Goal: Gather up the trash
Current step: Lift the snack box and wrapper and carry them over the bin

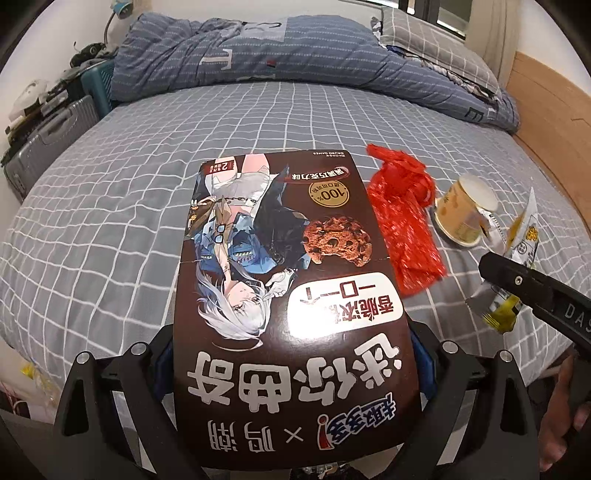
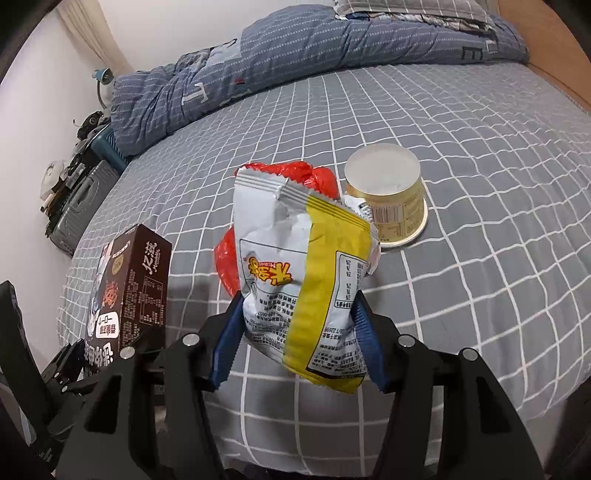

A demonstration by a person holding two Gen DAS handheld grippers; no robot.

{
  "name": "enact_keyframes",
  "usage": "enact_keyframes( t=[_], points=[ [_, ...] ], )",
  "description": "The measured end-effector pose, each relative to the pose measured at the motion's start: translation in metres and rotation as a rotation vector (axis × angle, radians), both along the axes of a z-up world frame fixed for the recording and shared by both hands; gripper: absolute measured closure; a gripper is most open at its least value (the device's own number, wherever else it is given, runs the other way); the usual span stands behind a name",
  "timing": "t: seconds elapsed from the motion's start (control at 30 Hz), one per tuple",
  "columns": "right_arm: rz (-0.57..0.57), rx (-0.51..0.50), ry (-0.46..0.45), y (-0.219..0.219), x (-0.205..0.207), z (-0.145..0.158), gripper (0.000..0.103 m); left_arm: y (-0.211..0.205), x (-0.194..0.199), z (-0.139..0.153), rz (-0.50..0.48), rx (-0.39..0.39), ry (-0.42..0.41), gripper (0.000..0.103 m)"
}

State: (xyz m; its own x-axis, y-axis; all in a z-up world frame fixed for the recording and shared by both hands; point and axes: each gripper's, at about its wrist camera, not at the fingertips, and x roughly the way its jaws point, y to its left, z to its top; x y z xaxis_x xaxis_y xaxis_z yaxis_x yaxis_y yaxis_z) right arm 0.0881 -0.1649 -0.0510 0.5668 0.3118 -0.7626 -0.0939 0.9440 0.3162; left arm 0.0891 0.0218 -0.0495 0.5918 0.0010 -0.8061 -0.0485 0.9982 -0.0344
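Left tongs (image 1: 291, 354): clamp cookie box (image 1: 280, 280) | right tongs (image 2: 295, 332): clamp snack bag (image 2: 295, 273), apparently empty

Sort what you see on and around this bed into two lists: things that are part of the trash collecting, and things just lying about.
Part of the job:
cookie box, held in the left tool
snack bag, held in the right tool
red plastic bag
paper cup

Just lying about:
quilt
pillow
suitcase
desk lamp

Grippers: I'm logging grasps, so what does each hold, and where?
The left gripper clamps the cookie box at its near end. The right gripper pinches the snack bag across its lower part.
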Motion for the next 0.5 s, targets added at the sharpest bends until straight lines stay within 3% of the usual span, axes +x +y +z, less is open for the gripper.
enact_keyframes(
  t=[0.5],
  points=[
    [0.023, -0.093, -0.039, 0.006, -0.037, 0.001, 0.048, -0.013, -0.046, 0.000, -0.025, 0.009, 0.005, 0.011]
  ],
)
